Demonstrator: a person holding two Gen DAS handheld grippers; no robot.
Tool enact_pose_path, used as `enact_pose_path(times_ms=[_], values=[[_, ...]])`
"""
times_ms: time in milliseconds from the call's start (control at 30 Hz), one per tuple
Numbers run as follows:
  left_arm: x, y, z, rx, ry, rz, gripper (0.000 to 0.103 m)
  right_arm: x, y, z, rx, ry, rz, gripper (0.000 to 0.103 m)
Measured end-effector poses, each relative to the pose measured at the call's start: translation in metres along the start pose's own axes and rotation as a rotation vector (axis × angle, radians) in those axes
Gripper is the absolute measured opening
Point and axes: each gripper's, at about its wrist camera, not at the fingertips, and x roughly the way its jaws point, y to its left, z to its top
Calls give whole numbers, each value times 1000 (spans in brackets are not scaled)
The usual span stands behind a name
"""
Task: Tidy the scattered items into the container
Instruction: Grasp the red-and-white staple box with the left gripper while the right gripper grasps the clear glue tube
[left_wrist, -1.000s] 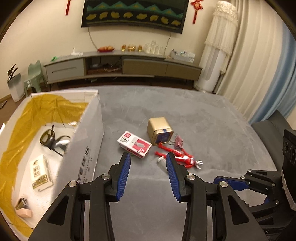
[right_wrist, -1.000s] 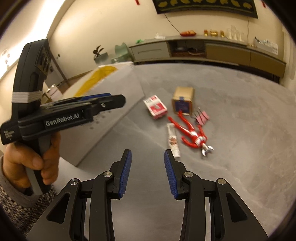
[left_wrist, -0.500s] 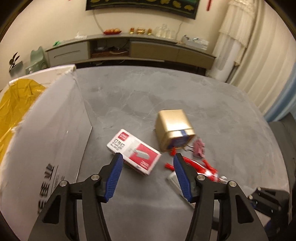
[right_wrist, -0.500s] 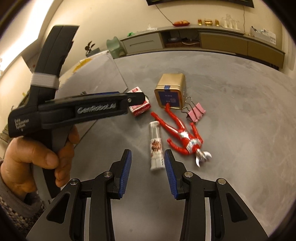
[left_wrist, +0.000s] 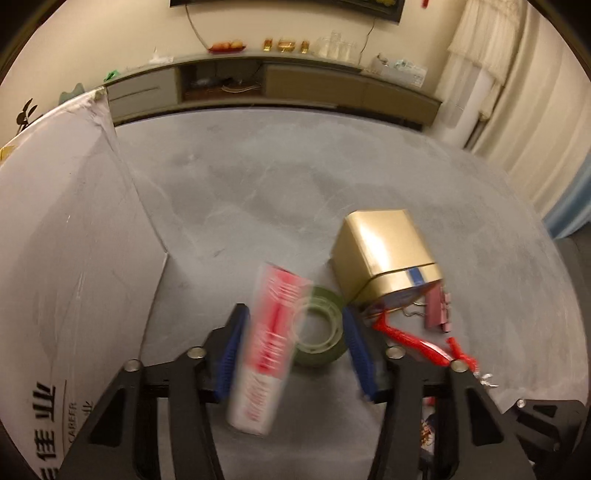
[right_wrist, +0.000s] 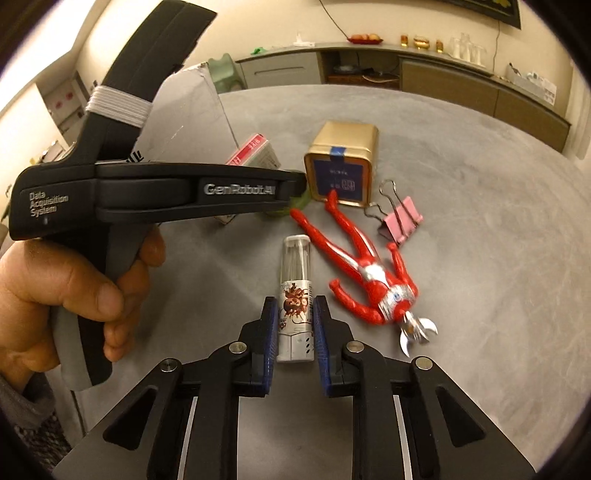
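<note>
**Both grippers down among the clutter, box wall at your left**

Your red-and-white carton (left_wrist: 266, 343) is motion-blurred in the left wrist view, so whether it touches a pad is unclear. It half hides a green tape roll (left_wrist: 320, 328). In the right wrist view your left hand (right_wrist: 70, 291) and its tool body cover most of both. The container (left_wrist: 66, 258) shows only its outer white wall at 9 o'clock, contents unseen.

At 2 o'clock of the left gripper (left_wrist: 291, 339) lies a gold tin (left_wrist: 388, 254) on its side, a pink binder clip (left_wrist: 437, 310) beside it. The red figure (right_wrist: 364, 269) lies on the grey table (right_wrist: 480, 184), one leg touching the tin.

Left gripper: jaws spread wide around carton and tape, grip unclear. Right gripper (right_wrist: 295, 325): jaws narrowed onto the small white bottle (right_wrist: 295, 295), pads at its sides, bottle flat on the table.
</note>
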Motion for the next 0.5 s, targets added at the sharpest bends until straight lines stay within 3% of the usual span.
enact_pose_path(times_ms=[67, 233, 267, 367, 433, 500], values=[[-7, -3, -3, 17, 10, -17, 30, -7, -4, -7, 8, 16, 2, 20], [-26, -12, -18, 74, 11, -55, 30, -24, -11, -25, 19, 44, 12, 20], [-27, -14, -20, 84, 12, -51, 32, -25, -11, -25, 19, 41, 16, 20], [-24, -18, -21, 95, 16, -34, 57, -25, -12, -26, 20, 31, 11, 21], [-15, -19, -17, 97, 27, -24, 56, -23, -12, -25, 21, 15, 13, 22], [-7, -19, -17, 108, 44, -23, 41, -22, -11, -25, 21, 8, 17, 21]])
